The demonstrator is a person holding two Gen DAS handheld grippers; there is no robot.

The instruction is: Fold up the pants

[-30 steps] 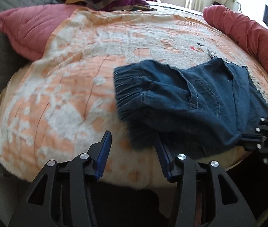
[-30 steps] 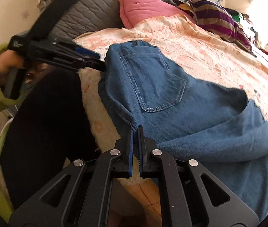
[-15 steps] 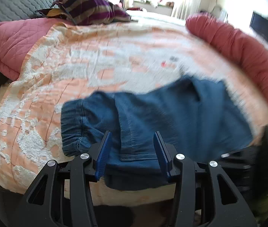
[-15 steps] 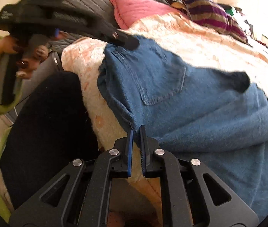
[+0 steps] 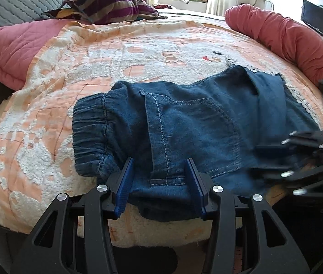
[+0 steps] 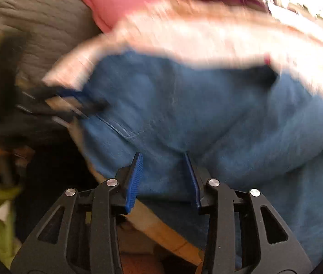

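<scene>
- Our left gripper has its fingers set partway apart, straddling the near edge of the pants without pressing on the cloth.
- Our right gripper is opening its fingers; denim lies between them, and the pads stand clear of it.
- We see the pants lying folded on the bed, at its near edge, elastic waistband to the left and a back pocket facing up.
- We find a pink pillow and a striped cushion at the far left, and a red bolster along the right side.
- Our right view is blurred.
</scene>
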